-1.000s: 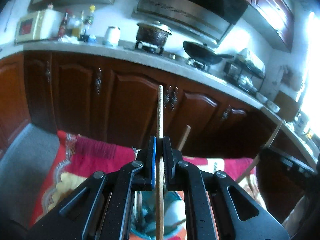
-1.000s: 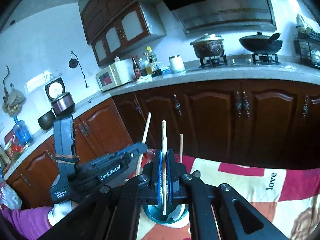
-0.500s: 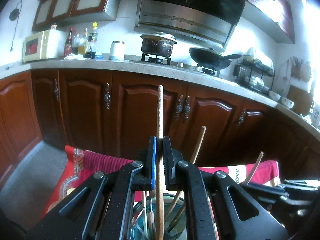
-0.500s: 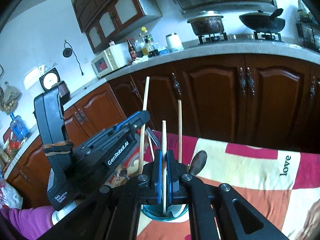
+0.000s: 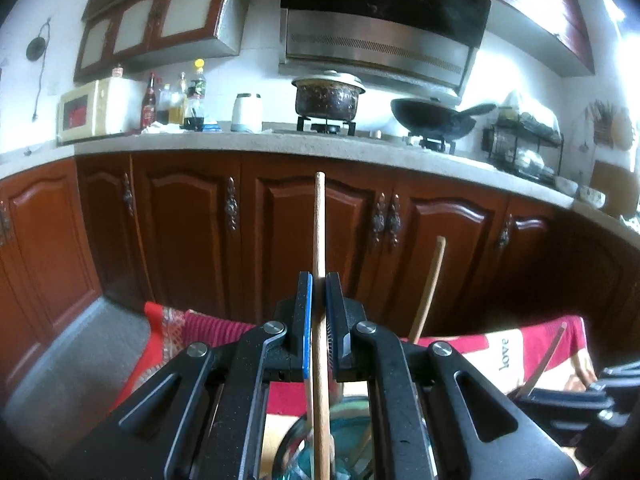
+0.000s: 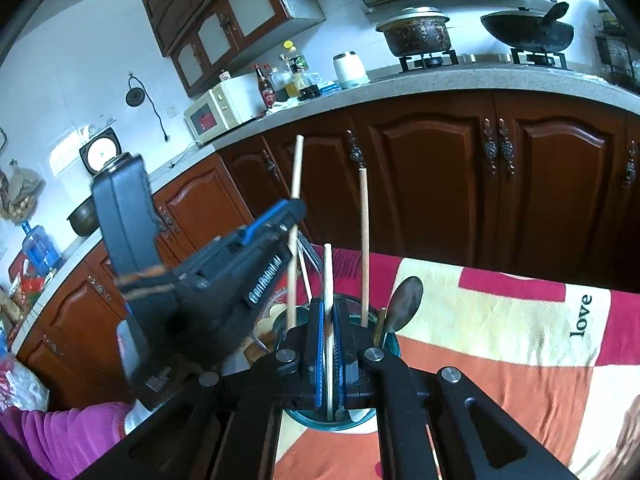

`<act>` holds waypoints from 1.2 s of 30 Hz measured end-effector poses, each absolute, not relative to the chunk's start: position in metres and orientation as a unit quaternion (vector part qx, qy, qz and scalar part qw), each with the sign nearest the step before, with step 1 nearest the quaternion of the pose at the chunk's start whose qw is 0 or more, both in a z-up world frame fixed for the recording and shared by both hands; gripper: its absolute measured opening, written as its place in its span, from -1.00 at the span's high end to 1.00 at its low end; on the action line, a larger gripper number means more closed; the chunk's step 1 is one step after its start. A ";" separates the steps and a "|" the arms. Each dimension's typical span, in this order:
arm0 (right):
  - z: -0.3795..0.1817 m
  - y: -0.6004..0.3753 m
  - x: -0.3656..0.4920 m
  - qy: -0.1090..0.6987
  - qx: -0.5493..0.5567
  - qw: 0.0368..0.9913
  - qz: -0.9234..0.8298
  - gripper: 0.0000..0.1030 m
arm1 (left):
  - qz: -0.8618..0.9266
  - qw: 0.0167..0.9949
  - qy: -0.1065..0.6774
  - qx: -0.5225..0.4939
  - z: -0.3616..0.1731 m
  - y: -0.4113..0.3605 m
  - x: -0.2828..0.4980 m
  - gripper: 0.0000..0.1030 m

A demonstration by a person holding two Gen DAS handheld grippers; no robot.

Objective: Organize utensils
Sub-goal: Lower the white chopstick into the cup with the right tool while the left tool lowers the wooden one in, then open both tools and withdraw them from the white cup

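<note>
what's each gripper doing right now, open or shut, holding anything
left gripper: jaws shut on a wooden chopstick, upright over the glass jar.
right gripper: jaws shut on a paler chopstick over the same jar.

The word "love" stands in dark letters on a cream patch of the patterned cloth (image 6: 520, 320), to the right of the right claw (image 6: 328, 344). The left claw (image 6: 294, 216), up and left of it, bears white lettering on its black side, blurred here, apparently "GenRobot.AI". Its small base label is unreadable.
</note>
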State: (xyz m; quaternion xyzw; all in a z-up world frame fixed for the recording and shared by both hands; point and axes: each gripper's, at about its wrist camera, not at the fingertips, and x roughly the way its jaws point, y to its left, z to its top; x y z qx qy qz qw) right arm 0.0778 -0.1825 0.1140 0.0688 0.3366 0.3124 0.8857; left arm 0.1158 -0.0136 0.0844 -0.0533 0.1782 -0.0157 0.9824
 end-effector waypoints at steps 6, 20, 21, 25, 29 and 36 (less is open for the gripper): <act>0.111 -0.182 0.082 0.351 0.066 0.879 0.315 0.92 | -0.024 0.980 0.188 -0.059 0.084 -0.011 0.108 0.91; 0.094 -0.198 0.085 0.370 0.087 0.884 0.272 0.53 | -0.048 0.967 0.243 -0.065 0.098 -0.007 0.076 0.19; 0.095 -0.200 0.082 0.367 0.089 0.886 0.268 0.51 | -0.050 0.966 0.246 -0.060 0.099 -0.008 0.071 0.19; 0.098 -0.205 0.070 0.364 0.092 0.889 0.264 0.51 | -0.048 0.963 0.263 -0.047 0.100 -0.010 0.058 0.14; 0.097 -0.206 0.055 0.360 0.089 0.895 0.249 0.46 | -0.034 0.956 0.286 -0.052 0.095 -0.007 0.047 0.13; 0.092 -0.198 0.033 0.349 0.070 0.910 0.211 0.37 | -0.004 0.949 0.313 -0.046 0.087 -0.005 0.029 0.13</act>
